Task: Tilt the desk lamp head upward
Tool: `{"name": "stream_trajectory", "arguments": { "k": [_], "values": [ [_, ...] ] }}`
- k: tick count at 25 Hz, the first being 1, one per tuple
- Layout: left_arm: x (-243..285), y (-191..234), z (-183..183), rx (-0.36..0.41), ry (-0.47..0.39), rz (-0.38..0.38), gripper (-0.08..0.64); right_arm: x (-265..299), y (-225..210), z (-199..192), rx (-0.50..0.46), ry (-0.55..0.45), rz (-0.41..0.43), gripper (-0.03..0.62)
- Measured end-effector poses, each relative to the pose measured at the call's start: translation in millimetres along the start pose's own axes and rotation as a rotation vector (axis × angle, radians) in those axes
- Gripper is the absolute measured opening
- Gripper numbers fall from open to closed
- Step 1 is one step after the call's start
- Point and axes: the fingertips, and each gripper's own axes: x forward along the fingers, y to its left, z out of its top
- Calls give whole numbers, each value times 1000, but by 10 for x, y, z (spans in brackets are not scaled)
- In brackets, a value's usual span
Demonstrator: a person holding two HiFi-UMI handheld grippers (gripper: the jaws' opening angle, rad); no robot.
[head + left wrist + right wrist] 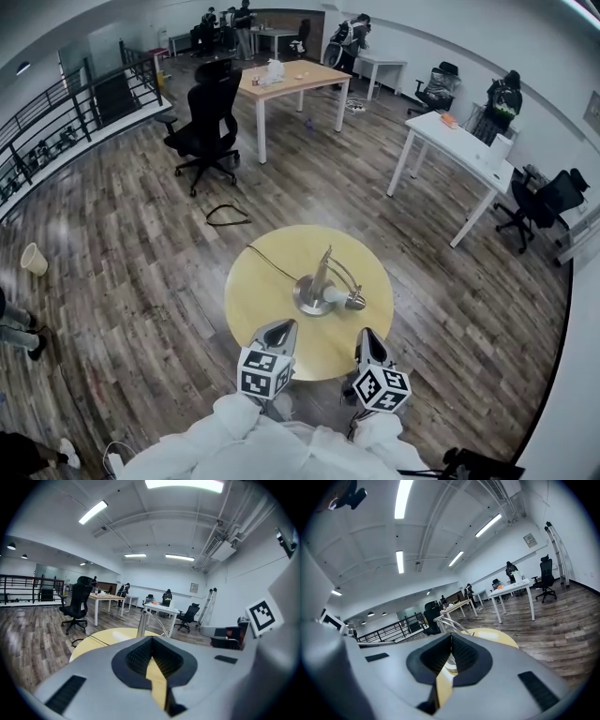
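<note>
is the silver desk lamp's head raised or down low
Down low: the silver desk lamp's head lies near the round yellow table, beside its base.

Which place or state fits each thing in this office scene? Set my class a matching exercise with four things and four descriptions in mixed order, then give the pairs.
Things
1. desk lamp
2. left gripper
3. black office chair
4. cable

Descriptions
A. stands on the floor beside a rectangular table
B. runs off the far left edge of the round yellow table
C. stands near the middle of the round yellow table
D. jaws shut and empty, over the near part of the round yellow table

Pairs: 1-C, 2-D, 3-A, 4-B
</note>
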Motion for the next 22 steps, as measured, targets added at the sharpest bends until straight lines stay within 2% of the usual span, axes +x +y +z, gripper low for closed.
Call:
{"name": "stream_trajectory", "arguments": {
  "k": [10, 19, 22],
  "values": [
    [390, 493, 270, 8, -9, -9, 0, 561, 167, 131, 8, -13, 4, 14],
    [604, 624, 174, -27, 17, -3, 0, 763, 75, 108, 0, 23, -3, 12],
    [728, 592, 158, 46, -13, -27, 0, 791, 7, 128, 0, 31, 3, 13]
  ]
}}
